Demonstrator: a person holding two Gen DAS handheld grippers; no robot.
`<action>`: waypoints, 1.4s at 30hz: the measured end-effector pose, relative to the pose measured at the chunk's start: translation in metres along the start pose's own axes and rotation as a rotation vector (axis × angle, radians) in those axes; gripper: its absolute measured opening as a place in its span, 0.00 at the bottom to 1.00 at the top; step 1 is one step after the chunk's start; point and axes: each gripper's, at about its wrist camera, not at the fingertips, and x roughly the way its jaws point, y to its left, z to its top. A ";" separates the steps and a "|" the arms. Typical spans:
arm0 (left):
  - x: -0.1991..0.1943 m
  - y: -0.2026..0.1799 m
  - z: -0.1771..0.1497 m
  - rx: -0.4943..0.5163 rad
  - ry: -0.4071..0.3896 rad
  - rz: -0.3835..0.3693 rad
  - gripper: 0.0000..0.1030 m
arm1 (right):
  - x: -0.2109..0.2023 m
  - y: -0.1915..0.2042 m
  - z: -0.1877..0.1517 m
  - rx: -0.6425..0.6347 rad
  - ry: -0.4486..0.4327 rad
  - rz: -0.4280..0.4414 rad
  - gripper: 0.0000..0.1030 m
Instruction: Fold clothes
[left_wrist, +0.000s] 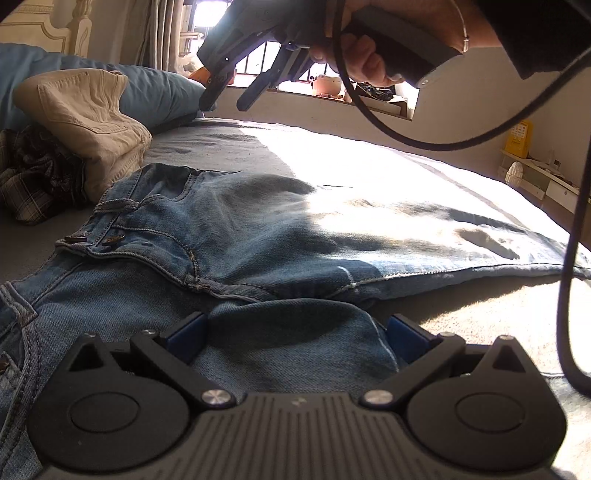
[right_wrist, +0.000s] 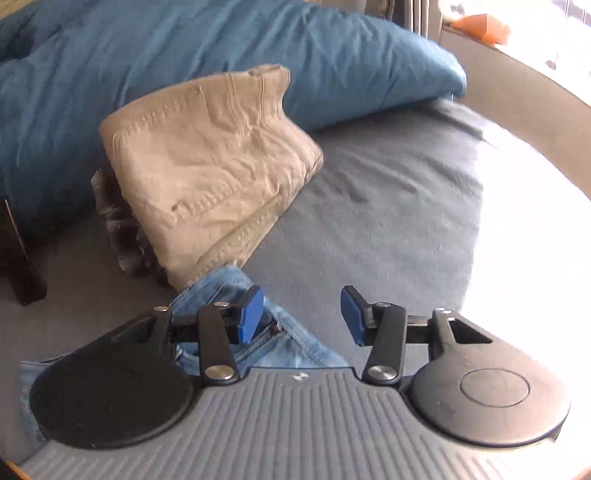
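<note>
A: Two wrist views, both over a bed (left_wrist: 236, 155) with a grey-blue cover, half of it washed out by sun from a barred window (left_wrist: 258, 62) at the far side.

B: Room?

A: Pale wall (left_wrist: 480, 96) under the window, a low sill with clutter, a small shelf (left_wrist: 532, 173) far right with a yellow box on it. Cream headboard far left.

B: Task item?

A: Blue jeans (left_wrist: 207, 236) lay flat across the near-middle of the bed, waistband to the left, one leg running right into the glare.

B: Left gripper (left_wrist: 295, 328)?

A: Low on the jeans, jaws wide apart, a hump of denim bunched between the blue pads (left_wrist: 186, 334); could not tell if they pressed on it.

B: Right gripper (right_wrist: 303, 314)?

A: Up in the air, held by a hand (left_wrist: 360, 59), jaws apart, nothing between them. Its own view had a corner of the jeans under the left finger.

B: Other stuff?

A: Folded beige trousers (right_wrist: 207, 162) far left, resting on a dark plaid garment (left_wrist: 33, 177), against a blue pillow (right_wrist: 332, 62).

B: Obstructions?

A: A black cable (left_wrist: 369, 110) looped across the right of the left view; the raised gripper blocked part of the window.
</note>
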 end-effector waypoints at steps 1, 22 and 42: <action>0.000 0.000 0.000 0.000 0.000 0.000 1.00 | 0.005 0.002 -0.008 0.004 0.041 0.015 0.25; 0.003 0.002 0.003 -0.006 -0.004 -0.006 1.00 | 0.018 -0.035 -0.063 0.240 0.192 -0.115 0.11; 0.004 0.001 0.003 -0.006 -0.004 -0.008 1.00 | -0.113 -0.089 -0.131 0.406 -0.016 -0.333 0.17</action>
